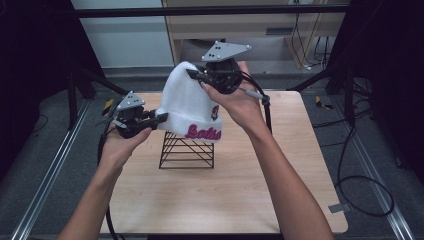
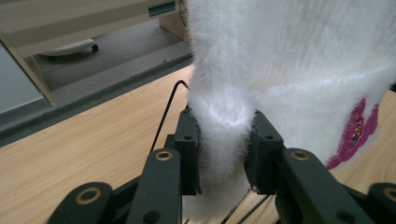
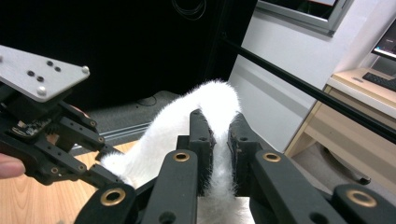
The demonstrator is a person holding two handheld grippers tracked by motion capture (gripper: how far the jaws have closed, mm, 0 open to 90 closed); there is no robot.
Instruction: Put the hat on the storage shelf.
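Observation:
A fluffy white beanie (image 1: 187, 102) with pink lettering on its cuff sits over a black wire stand (image 1: 186, 149) in the middle of the table. My left gripper (image 1: 159, 120) is shut on the cuff's lower left edge; in the left gripper view the white fabric (image 2: 223, 135) is pinched between both pads. My right gripper (image 1: 196, 76) is shut on the crown of the beanie, and its own view has a fold of the white knit (image 3: 219, 140) squeezed between the jaws. The left gripper (image 3: 109, 161) also appears there, at the lower left.
The wooden table (image 1: 220, 195) has bare surface in front of the stand and to both sides. Black frame bars and cables (image 1: 360, 185) run along the floor at the right. A cabinet (image 1: 240, 30) stands behind the table.

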